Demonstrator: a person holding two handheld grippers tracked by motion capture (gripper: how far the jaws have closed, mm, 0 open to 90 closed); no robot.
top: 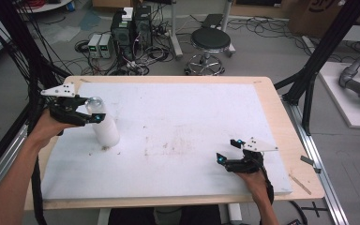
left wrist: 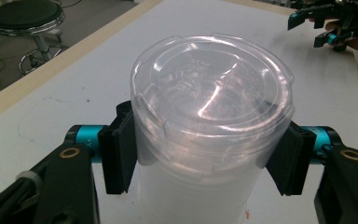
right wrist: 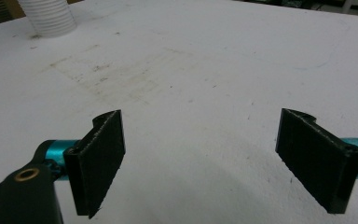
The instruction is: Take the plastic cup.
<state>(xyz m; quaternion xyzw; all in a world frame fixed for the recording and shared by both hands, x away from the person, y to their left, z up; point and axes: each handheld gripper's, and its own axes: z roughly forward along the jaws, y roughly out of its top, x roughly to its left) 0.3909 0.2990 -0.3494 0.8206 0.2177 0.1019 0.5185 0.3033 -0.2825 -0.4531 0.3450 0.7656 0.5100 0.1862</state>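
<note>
A tall white ribbed cup stack stands on the left part of the white board, topped by a clear plastic lid. My left gripper is shut on it just under the lid, and its black pads press on both sides near the top. The stack's base also shows far off in the right gripper view. My right gripper rests low over the board's front right, open, with nothing between its wide-apart pads. It is also seen from the left gripper view.
The board lies on a wooden table whose edge runs close on the right. Faint brown stains mark the board's middle. Beyond the table stand a black stool, computer towers and loose cables on the floor.
</note>
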